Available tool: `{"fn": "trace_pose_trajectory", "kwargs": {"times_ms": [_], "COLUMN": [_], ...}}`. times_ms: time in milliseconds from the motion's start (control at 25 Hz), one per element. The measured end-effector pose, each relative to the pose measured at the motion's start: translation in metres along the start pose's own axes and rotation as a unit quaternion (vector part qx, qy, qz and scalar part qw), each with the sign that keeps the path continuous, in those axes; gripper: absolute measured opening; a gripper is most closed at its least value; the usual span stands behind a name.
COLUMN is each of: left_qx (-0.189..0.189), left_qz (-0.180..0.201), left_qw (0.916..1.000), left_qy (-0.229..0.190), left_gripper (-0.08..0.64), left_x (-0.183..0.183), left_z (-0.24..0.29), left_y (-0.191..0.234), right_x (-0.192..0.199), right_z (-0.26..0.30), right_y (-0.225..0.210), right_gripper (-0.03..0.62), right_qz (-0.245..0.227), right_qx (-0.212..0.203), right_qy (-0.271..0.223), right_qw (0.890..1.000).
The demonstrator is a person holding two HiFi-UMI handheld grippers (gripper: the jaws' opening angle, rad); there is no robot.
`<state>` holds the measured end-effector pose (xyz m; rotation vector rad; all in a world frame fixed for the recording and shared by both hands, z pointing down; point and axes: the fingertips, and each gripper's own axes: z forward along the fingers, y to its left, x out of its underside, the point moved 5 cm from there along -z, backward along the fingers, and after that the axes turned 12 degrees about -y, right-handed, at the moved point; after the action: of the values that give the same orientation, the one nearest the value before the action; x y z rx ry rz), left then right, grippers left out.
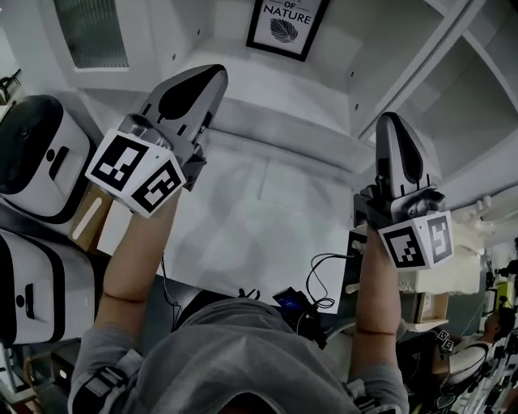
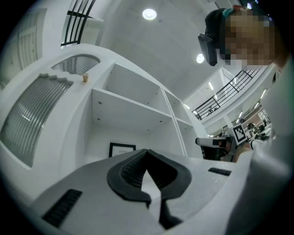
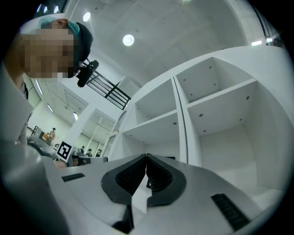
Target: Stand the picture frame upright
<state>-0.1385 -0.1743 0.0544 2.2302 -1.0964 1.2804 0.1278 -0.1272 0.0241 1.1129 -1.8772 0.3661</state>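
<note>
The black picture frame point(image 1: 287, 24), with a leaf print and the word NATURE, stands against the back wall of a white shelf compartment, at the top of the head view. In the left gripper view it shows small and upright point(image 2: 121, 149), just beyond the jaw tips. My left gripper point(image 1: 212, 77) is raised toward the shelf, below and left of the frame, shut and empty point(image 2: 146, 151). To the right and lower, my right gripper point(image 1: 391, 121) is also shut with nothing in it point(image 3: 146, 156). Neither gripper touches the frame.
The white shelf unit point(image 3: 183, 114) has several open compartments split by upright dividers. Two white rounded appliances point(image 1: 32, 158) point(image 1: 28, 283) stand at the left. Cables and a small device point(image 1: 295, 303) lie near my body. A cluttered cart point(image 1: 429, 299) is at the right.
</note>
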Motion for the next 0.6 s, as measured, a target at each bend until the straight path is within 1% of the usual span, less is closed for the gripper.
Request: {"fn": "trace_pose_trajectory", "kwargs": {"times_ms": [80, 160, 240, 320, 400, 520, 600], "left_qx": [-0.001, 0.01, 0.016, 0.014, 0.013, 0.008, -0.006], "left_qz": [0.012, 0.011, 0.012, 0.028, 0.039, 0.028, 0.014], "left_qw": [0.9999, 0.9999, 0.9998, 0.9994, 0.999, 0.9993, 0.9994], "left_qy": [0.0, -0.002, 0.002, 0.012, 0.02, 0.025, 0.032], "left_gripper": [0.006, 0.006, 0.006, 0.006, 0.006, 0.006, 0.006], "left_x": [0.002, 0.004, 0.009, 0.017, 0.025, 0.039, 0.048], "left_z": [-0.013, -0.024, -0.032, -0.038, -0.047, -0.065, -0.079], "left_y": [-0.007, -0.018, -0.027, -0.036, -0.043, -0.049, -0.048], "right_x": [-0.003, -0.003, 0.002, 0.008, 0.015, 0.026, 0.035], "right_z": [-0.018, -0.036, -0.058, -0.079, -0.097, -0.118, -0.129], "right_y": [-0.001, -0.003, -0.009, -0.013, -0.014, -0.014, -0.015], "right_gripper": [0.028, 0.028, 0.028, 0.028, 0.028, 0.028, 0.028], "right_qz": [-0.001, 0.008, 0.038, 0.063, 0.078, 0.105, 0.12], "right_qx": [0.005, 0.008, 0.021, 0.031, 0.034, 0.034, 0.038], "right_qy": [0.006, 0.012, 0.015, 0.01, 0.007, 0.015, 0.02], "right_qw": [1.0, 1.0, 0.999, 0.997, 0.996, 0.994, 0.992]}}
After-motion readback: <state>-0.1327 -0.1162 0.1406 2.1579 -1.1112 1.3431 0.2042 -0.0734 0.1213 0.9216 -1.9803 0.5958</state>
